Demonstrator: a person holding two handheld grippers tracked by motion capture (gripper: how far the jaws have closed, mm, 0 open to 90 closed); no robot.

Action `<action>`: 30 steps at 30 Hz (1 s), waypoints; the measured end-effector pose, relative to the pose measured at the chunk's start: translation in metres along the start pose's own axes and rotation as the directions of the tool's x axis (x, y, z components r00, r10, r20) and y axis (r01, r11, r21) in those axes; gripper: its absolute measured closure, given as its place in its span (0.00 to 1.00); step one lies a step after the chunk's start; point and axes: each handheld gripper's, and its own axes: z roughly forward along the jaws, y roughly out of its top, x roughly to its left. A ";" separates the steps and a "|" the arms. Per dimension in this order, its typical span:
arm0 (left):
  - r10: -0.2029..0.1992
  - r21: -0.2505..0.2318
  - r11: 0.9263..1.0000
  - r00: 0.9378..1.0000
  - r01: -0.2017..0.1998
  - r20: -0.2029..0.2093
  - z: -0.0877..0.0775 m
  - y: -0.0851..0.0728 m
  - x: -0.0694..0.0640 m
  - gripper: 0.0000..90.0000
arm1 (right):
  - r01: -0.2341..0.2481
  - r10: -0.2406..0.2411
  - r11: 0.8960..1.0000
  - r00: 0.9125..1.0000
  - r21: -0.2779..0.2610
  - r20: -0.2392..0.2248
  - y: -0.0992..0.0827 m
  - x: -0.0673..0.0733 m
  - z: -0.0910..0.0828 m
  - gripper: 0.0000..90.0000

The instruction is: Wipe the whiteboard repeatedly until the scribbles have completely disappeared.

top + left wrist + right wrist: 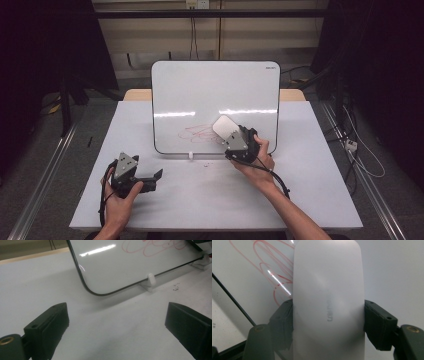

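Table (210, 200): R gripper (226, 131) clamps eraser (223, 126) at whiteboard (215, 90).

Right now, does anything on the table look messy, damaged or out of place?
Only small things: red scribbles remain on the whiteboard beside the eraser clamped in the right gripper, and dark specks lie on the table by the board's foot.

High view is looking down and forward; both gripper views are sitting close, sharing the whiteboard (215, 100) and its scribble (152, 246).
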 end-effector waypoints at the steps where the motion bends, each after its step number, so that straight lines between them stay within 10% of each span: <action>1: 0.001 0.000 1.000 1.000 -0.001 0.001 0.000 0.000 0.000 0.06 | 0.004 -0.004 1.000 1.000 0.002 0.002 0.000 0.000 0.000 0.35; 9: -0.001 -0.001 1.000 1.000 0.001 -0.005 -0.002 -0.001 0.002 0.06 | -0.051 0.051 0.999 0.998 0.001 0.026 -0.004 -0.017 -0.001 0.35; 22: -0.003 -0.002 1.000 1.000 0.003 -0.011 -0.004 -0.001 0.003 0.06 | -0.193 0.191 0.981 0.976 0.006 0.102 -0.021 -0.084 -0.007 0.35; 30: 0.002 0.001 1.000 1.000 -0.002 -0.013 -0.003 -0.001 0.002 0.06 | -0.215 0.213 0.977 0.968 -0.003 0.129 -0.024 -0.068 -0.008 0.35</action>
